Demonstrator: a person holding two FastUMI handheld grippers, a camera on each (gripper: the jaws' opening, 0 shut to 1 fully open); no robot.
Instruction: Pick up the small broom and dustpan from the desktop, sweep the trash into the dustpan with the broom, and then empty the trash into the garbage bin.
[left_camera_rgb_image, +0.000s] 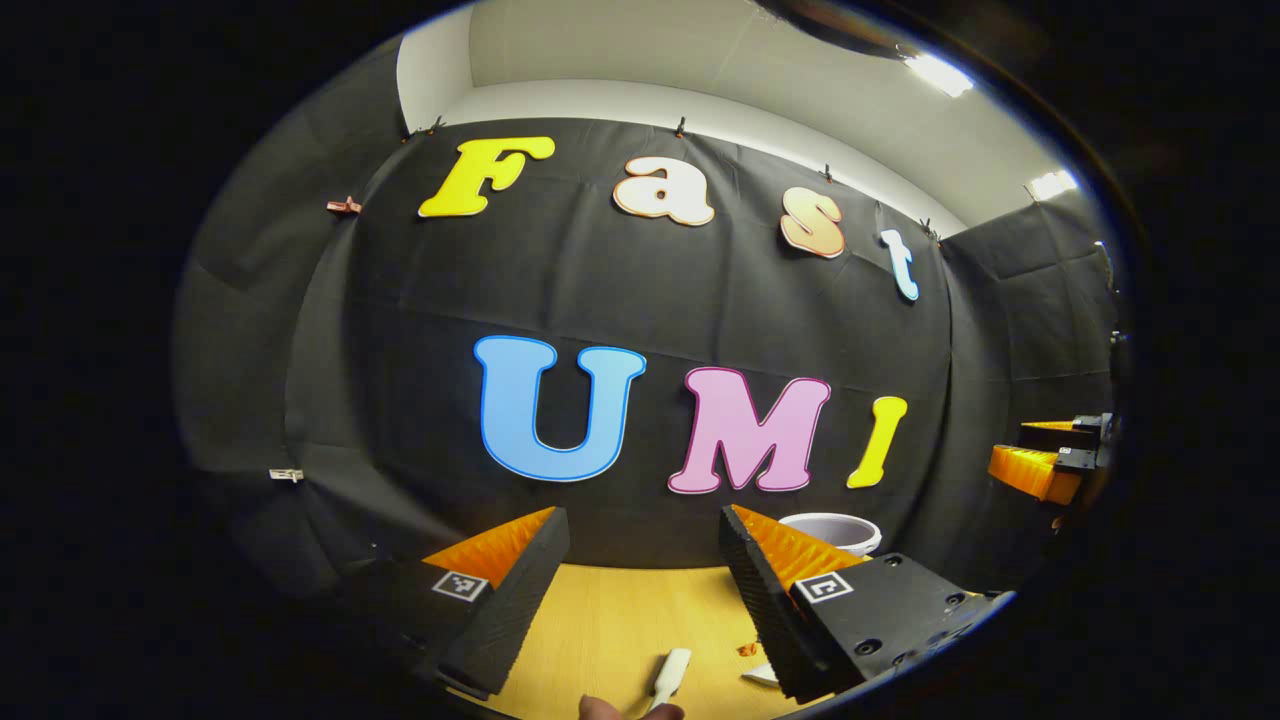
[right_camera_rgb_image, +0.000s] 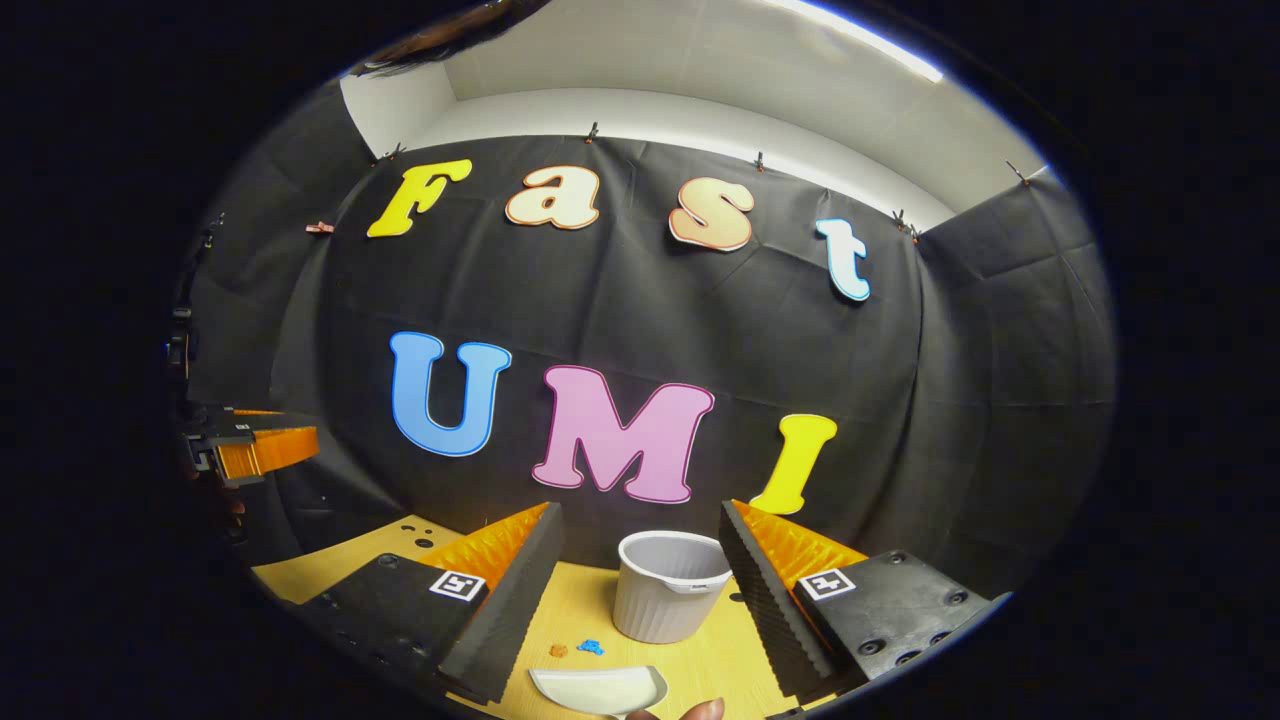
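In the left gripper view my left gripper (left_camera_rgb_image: 642, 525) stands open above the wooden desktop (left_camera_rgb_image: 610, 620). A white handle (left_camera_rgb_image: 670, 675), probably the small broom's, lies below the gap between its fingers, apart from them. A white edge of the dustpan (left_camera_rgb_image: 760, 675) peeks out beside the right finger. In the right gripper view my right gripper (right_camera_rgb_image: 640, 520) is open too. The white dustpan (right_camera_rgb_image: 600, 688) lies flat on the desk under it. Orange (right_camera_rgb_image: 558, 650) and blue (right_camera_rgb_image: 590, 647) trash scraps sit just beyond the pan. The white ribbed garbage bin (right_camera_rgb_image: 668, 585) stands upright behind them.
A fingertip (left_camera_rgb_image: 600, 708) shows at the bottom edge by the handle, another fingertip (right_camera_rgb_image: 700, 710) by the dustpan. The right gripper (left_camera_rgb_image: 1050, 460) hangs at the far right, the left gripper (right_camera_rgb_image: 250, 445) at the far left. The bin's rim (left_camera_rgb_image: 830, 530) and an orange scrap (left_camera_rgb_image: 748, 650) also show.
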